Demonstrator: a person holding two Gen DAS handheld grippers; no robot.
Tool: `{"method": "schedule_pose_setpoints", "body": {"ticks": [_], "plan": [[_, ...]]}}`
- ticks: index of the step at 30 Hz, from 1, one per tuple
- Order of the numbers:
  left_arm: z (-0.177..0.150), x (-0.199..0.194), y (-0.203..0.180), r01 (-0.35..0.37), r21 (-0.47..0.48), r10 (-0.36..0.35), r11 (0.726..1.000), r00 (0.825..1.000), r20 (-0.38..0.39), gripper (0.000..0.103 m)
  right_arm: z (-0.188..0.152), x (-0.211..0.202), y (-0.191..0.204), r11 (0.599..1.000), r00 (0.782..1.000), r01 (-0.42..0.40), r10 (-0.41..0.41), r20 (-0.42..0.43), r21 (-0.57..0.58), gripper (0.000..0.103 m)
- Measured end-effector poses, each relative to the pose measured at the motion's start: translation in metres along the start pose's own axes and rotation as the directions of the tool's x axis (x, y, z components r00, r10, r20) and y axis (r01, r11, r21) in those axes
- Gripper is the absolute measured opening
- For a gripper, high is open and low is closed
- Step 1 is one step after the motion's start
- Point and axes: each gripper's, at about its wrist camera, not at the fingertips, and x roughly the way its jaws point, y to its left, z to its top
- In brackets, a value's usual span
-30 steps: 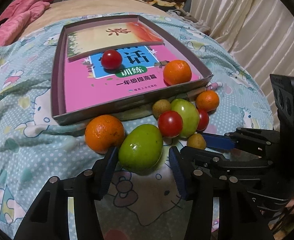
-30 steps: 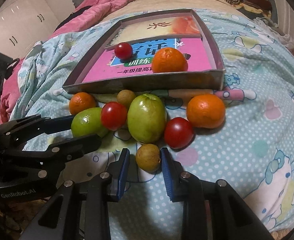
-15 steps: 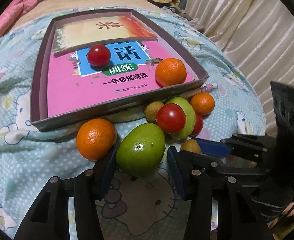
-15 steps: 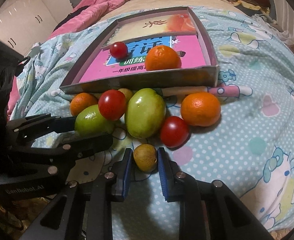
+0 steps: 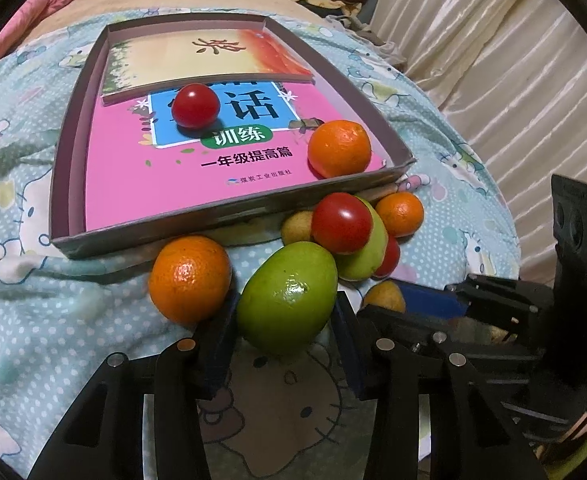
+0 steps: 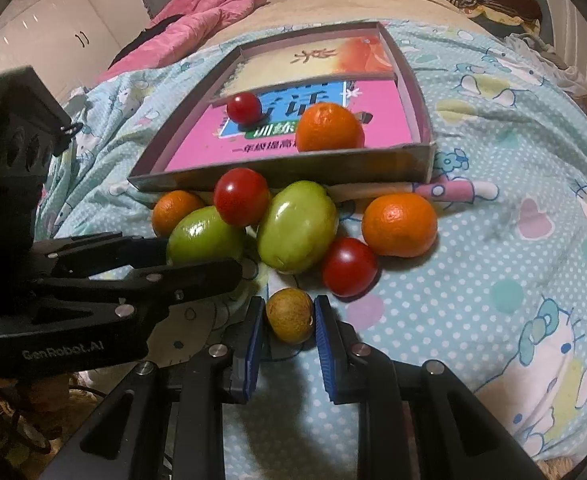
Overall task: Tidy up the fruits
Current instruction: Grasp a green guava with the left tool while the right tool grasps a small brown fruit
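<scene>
Left wrist view
Left gripper (image 5: 285, 344): jaws just closing around the green fruit (image 5: 287, 298), pads at both flanks, apparently touching; firm clamp not certain.
Green fruit, position: dead ahead between the fingers, resting on the polka-dot bedsheet (image 5: 53, 320), long axis tilted up and to the right.
Left neighbour: mandarin (image 5: 189, 278) just beside the left finger, touching or nearly so; likely to get nudged on a lift.
Far side: cherry tomato (image 5: 341, 222) perched against a second green fruit (image 5: 367, 252), small brown fruit (image 5: 297, 228) behind.
Goal, judged: cardboard tray (image 5: 229, 212) beyond the pile, near wall standing between pile and tray floor; already holding a tomato (image 5: 195, 105) and a mandarin (image 5: 339, 148) on a pink workbook (image 5: 133, 176).
Right gripper (image 5: 433, 304): seen from the side at right, close by.

Right wrist view
Right gripper (image 6: 287, 320): blue pads pressed on a small brown round fruit (image 6: 289, 314), clamped at both sides.
Brown fruit, position: nearest item, centred between the fingers, on the sheet, apart from the pile.
Ahead: red tomato (image 6: 349, 266) just beyond to the right, large green fruit (image 6: 297, 232) straight ahead, mandarin (image 6: 399, 224) further right.
Obstacle, judged: pile and tray wall (image 6: 293, 166) on the straight path to the tray; lift needed first.
Crowding: left gripper (image 6: 197, 258) close at left, on its own green fruit (image 6: 205, 236).
</scene>
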Motion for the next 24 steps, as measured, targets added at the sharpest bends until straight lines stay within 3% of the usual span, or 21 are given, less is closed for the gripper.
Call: {"method": "schedule_pose_setpoints", "body": {"ticks": [16,24], "plan": [[-0.019,-0.027,-0.001,0.010,-0.005,-0.009,1.000,1.000,0.025,0.043,-0.001,-0.021,-0.004,0.999,0.997,-0.048,0.048,0.066,0.010,0.025],[-0.014,-0.013,0.001,-0.029,-0.002,0.029,1.000,1.000,0.006,0.044,0.000,-0.015,-0.004,0.999,0.998,-0.040,0.039,0.048,0.015,0.025]]}}
